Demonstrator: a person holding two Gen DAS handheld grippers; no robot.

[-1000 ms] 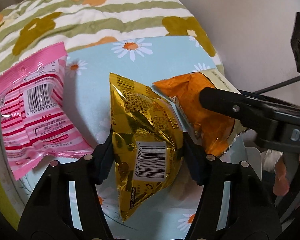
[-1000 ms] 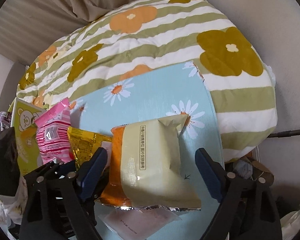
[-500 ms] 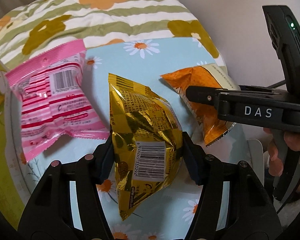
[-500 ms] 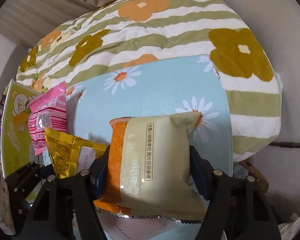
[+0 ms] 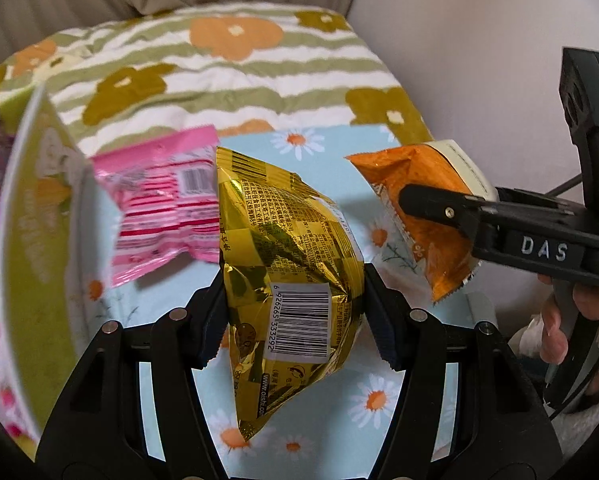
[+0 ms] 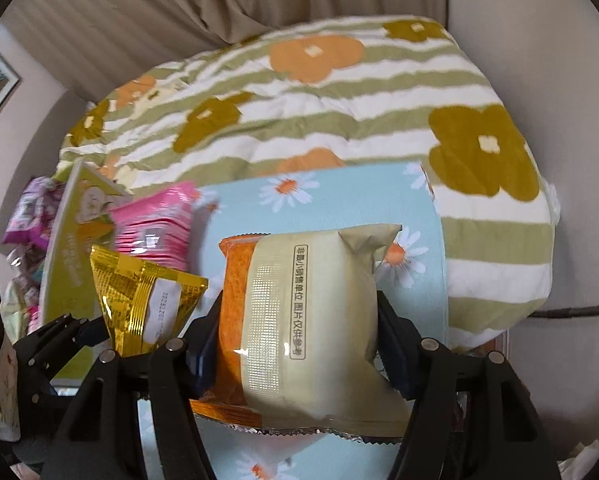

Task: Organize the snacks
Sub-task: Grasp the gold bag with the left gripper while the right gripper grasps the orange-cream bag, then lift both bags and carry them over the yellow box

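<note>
My left gripper [image 5: 291, 320] is shut on a gold foil snack bag [image 5: 287, 256] with a barcode and holds it above the blue daisy cloth [image 5: 331, 148]. The gold bag also shows in the right wrist view [image 6: 139, 296]. My right gripper [image 6: 299, 344] is shut on an orange and cream snack bag [image 6: 303, 312], lifted off the cloth. That bag [image 5: 419, 196] and the right gripper [image 5: 439, 204] show at the right of the left wrist view. A pink snack bag [image 5: 167, 200] lies on the cloth to the left; it also shows in the right wrist view [image 6: 151, 224].
A yellow-green box [image 5: 39, 216] with a bear print stands open at the left, also in the right wrist view [image 6: 71, 240]. Purple packets [image 6: 31, 208] lie beyond it. A striped flower quilt [image 5: 219, 68] covers the bed behind. A wall [image 5: 479, 40] and a cable are at the right.
My right gripper closed on the orange and cream bag. Both grippers rose and pulled back with their bags. The yellow-green box came into the left wrist view.
</note>
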